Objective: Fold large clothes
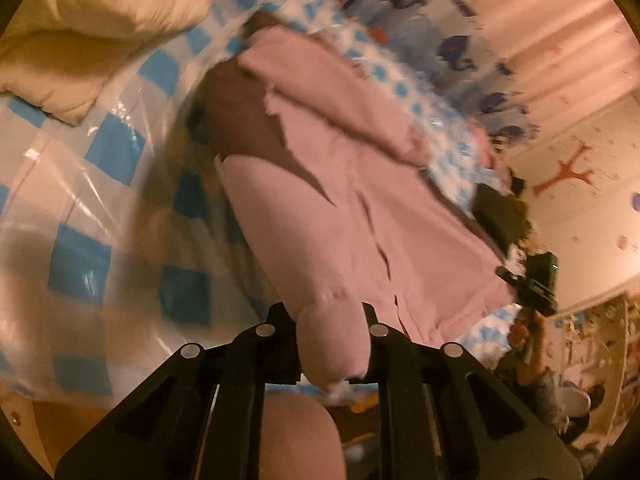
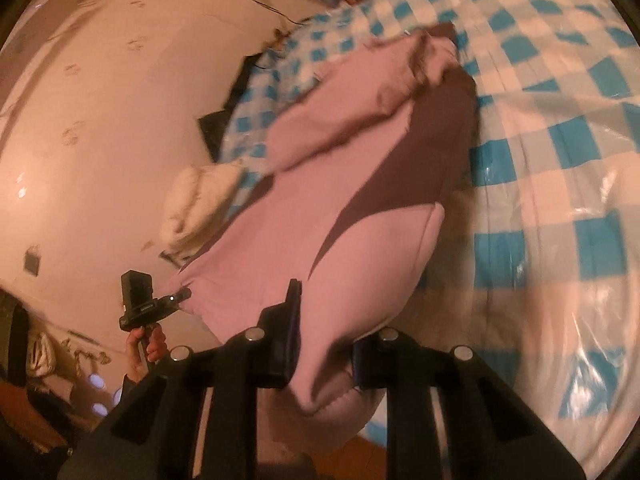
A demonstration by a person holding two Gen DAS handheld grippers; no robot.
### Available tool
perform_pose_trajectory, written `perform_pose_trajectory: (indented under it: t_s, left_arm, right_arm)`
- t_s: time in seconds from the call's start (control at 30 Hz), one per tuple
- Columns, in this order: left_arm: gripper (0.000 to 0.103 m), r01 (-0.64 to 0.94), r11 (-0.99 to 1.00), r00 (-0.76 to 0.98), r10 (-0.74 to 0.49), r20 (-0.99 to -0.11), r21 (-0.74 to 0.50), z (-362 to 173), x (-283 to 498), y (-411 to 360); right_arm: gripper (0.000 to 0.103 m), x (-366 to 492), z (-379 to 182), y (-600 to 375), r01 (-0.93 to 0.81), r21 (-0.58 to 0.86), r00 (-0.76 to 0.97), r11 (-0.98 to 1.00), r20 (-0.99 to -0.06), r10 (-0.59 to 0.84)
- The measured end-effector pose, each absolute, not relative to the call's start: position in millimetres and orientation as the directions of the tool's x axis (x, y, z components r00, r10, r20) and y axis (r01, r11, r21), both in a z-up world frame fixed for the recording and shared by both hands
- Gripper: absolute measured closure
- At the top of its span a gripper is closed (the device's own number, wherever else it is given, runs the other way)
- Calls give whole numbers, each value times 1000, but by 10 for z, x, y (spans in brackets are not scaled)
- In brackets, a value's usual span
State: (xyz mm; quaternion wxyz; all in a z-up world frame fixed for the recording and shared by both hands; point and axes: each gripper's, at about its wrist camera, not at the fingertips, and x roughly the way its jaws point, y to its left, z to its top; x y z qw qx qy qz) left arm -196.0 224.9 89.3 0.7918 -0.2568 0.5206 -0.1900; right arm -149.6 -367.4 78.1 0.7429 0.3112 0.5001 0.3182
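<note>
Pink fabric of the garment [image 1: 320, 208] is clamped in both your left gripper [image 1: 330, 344] and right gripper [image 2: 322, 344], fingers closed on it, lifting its near edge off the checked bed [image 2: 560, 160].

My black fingers [image 1: 280, 344] pinch a pale pink garment [image 1: 320, 208] with dark brown panels (almost maroon). Under it lies a glossy blue-and-white checked sheet [image 1: 112, 148], and a cream pillow [image 1: 92, 20] sits beside a pinkish wall [image 2: 120, 120].
</note>
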Motion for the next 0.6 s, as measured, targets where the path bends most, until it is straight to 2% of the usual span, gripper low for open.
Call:
perform_pose_trajectory:
  t_s: [0.13, 0.17, 0.2, 0.23, 0.27, 0.33, 0.4, 0.43, 0.47, 0.53, 0.6]
  left_arm:
    - [88, 91, 784, 333, -605, -723, -614, 1042, -2581, 2231]
    - [85, 91, 780, 302, -613, -730, -619, 961, -2704, 2209]
    - [76, 92, 776, 264, -623, -736, -624, 837, -2831, 2262]
    - [71, 80, 772, 212, -631, -746, -630, 620, -2960, 2280]
    - [69, 57, 773, 192, -630, -752, -632, 465, -3032, 2299]
    - [61, 4, 767, 161, -633, -757, -641, 166, -3125, 2361]
    - [55, -44, 737, 185, -657, -731, -674, -13, -3176, 2473]
    - [52, -67, 714, 209, -673, -709, -697, -72, -3202, 2548]
    - [50, -74, 702, 222, -681, -698, -709, -99, -3205, 2579]
    - [37, -83, 693, 244, -683, -688, -717, -125, -3216, 2611]
    - [31, -93, 679, 251, -692, -677, -728, -157, -3194, 2602]
  right_arm:
    - [81, -2067, 948, -3851, -188, 778, 246, 600, -554, 796]
    - [79, -2217, 890, -3884, -184, 772, 220, 609, -571, 791]
    - [77, -2325, 792, -3908, -162, 769, 202, 618, -587, 784]
    - [71, -2399, 667, -3943, -139, 765, 178, 629, -605, 776]
    - [62, -2465, 500, -3965, -107, 765, 146, 635, -619, 771]
    - [52, -2544, 233, -4025, -46, 776, 126, 629, -620, 774]
    - [45, -2565, 62, -4108, -2, 791, 140, 612, -606, 783]
    - [35, -2572, -2, -4167, 22, 806, 154, 591, -587, 795]
    - [29, -2572, -71, -4215, 47, 827, 164, 560, -560, 812]
    - [27, -2551, -158, -4224, 62, 845, 162, 531, -533, 830]
    - [23, -2512, -234, -4184, 71, 857, 142, 510, -515, 845]
